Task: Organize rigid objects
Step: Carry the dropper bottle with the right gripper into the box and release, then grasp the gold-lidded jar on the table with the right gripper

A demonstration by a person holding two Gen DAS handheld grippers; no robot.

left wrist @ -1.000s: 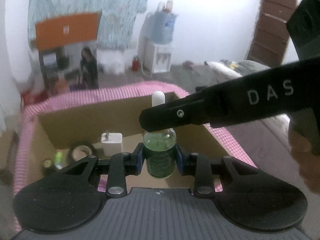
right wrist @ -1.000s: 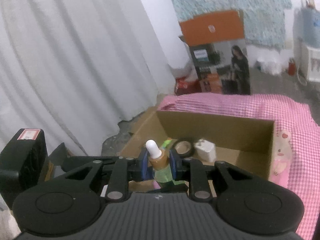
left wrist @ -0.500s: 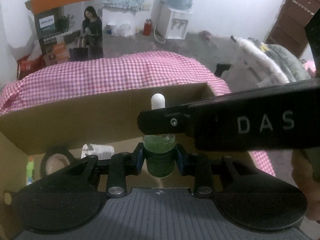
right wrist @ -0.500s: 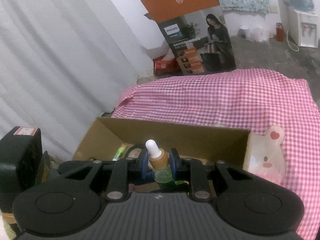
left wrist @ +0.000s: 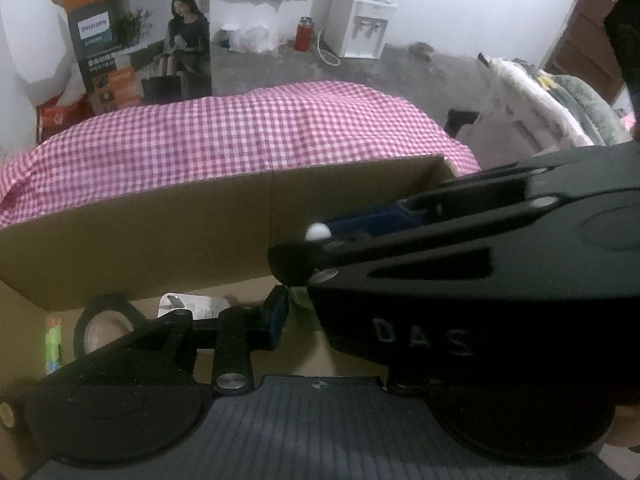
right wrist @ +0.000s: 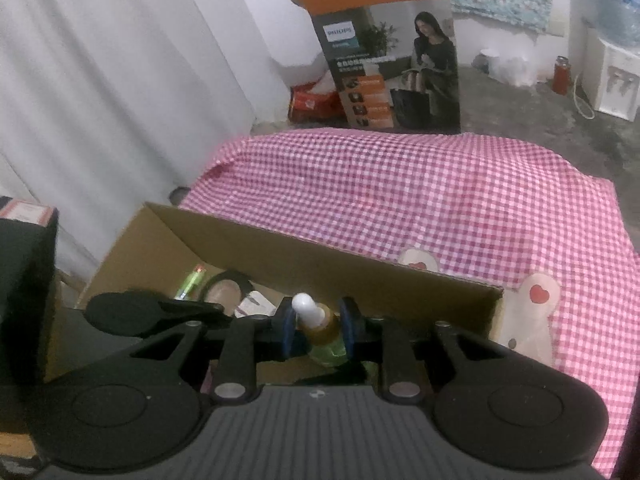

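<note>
gripping dropper bottle [right wrist: 322, 330], right claw [right wrist: 316, 330] blocks left cam's view.

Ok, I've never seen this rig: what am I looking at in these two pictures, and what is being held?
No robot arm here: a person carries a hand-held gripper in each hand, each with a fisheye camera looking along its two fingers. One picture comes from the left hand-held gripper, the other from the right hand-held gripper. The right one clamps a dropper bottle over an open cardboard box on a pink checked cloth. In the box lie a tape roll, a white charger and a green item. In the left view the right one's body blocks much, so the left's grip is unclear.
</note>
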